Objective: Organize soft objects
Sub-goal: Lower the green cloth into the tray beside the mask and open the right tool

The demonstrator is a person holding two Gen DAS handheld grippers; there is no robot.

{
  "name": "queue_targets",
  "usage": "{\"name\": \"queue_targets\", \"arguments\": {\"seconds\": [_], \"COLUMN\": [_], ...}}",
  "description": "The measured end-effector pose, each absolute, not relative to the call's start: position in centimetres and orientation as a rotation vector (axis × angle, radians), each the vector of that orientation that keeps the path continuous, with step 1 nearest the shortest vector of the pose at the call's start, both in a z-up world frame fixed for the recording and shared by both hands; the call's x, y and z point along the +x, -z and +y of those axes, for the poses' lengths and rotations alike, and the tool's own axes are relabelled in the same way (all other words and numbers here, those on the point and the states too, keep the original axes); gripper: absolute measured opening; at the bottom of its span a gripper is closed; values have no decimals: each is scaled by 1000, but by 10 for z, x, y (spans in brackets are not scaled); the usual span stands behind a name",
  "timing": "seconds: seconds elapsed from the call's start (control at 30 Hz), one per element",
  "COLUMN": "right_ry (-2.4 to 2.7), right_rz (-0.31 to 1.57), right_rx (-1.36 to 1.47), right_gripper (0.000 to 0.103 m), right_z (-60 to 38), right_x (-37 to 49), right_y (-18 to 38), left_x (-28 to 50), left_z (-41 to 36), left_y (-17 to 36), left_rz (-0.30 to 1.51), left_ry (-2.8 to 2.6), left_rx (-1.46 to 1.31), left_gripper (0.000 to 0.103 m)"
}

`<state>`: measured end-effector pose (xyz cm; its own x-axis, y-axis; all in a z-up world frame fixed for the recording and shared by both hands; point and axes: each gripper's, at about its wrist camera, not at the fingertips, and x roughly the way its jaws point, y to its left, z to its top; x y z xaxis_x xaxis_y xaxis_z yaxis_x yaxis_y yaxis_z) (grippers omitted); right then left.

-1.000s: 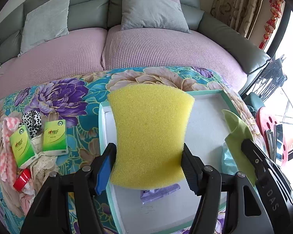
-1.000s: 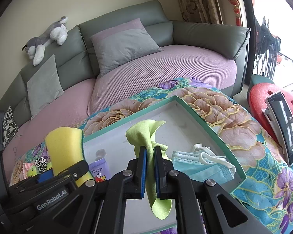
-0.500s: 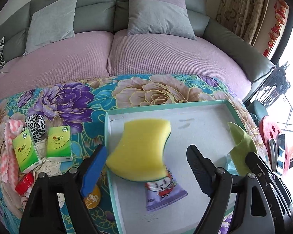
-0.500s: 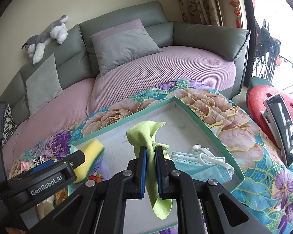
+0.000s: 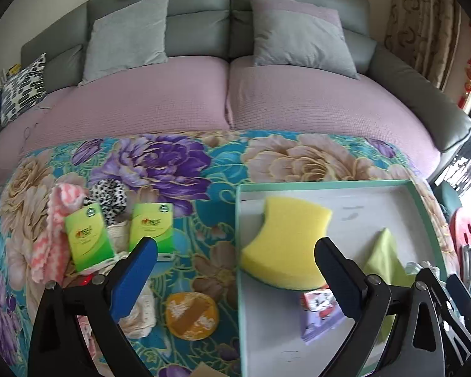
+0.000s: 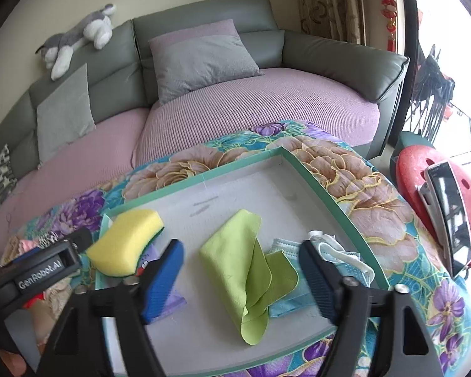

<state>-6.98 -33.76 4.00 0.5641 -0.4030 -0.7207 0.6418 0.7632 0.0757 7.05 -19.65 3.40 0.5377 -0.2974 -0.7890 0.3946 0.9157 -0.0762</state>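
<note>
A grey sofa (image 5: 229, 47) backs a floral-covered bench (image 5: 204, 169). On it, a green-rimmed tray (image 6: 329, 188) now holds the yellow sponge (image 5: 285, 245), dropped from the left claw (image 5: 235, 254), and the green cloth (image 6: 245, 267), fallen flat from the right claw (image 6: 241, 260). Both claws have just been opening and stand released, gripping nothing.

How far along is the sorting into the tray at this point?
Done: the yellow sponge, green cloth, blue face mask and a small purple packet lie in the tray. In hand: nothing; the left gripper and right gripper have just opened, both empty. Left: tissue packs, pink cloth, spotted scrunchie and orange pad on the tablecloth.
</note>
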Motion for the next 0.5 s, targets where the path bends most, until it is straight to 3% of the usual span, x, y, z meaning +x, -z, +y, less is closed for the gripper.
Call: {"name": "queue_targets", "arguments": {"seconds": [0.03, 0.1, 0.5], "right_ry": [635, 638, 639], "right_rz": [758, 779, 858], "right_rx": [335, 311, 249], "right_gripper": [95, 99, 101], "right_z": [-336, -334, -320], "right_x": [-69, -66, -60], "right_y": [-39, -38, -40], "left_x": [71, 73, 68], "left_z": [-194, -187, -142], "left_y": [-33, -31, -31], "left_rz": [915, 917, 910], "left_ry": [399, 371, 220], "left_rx": [115, 113, 111], "left_gripper": [100, 100, 100]}}
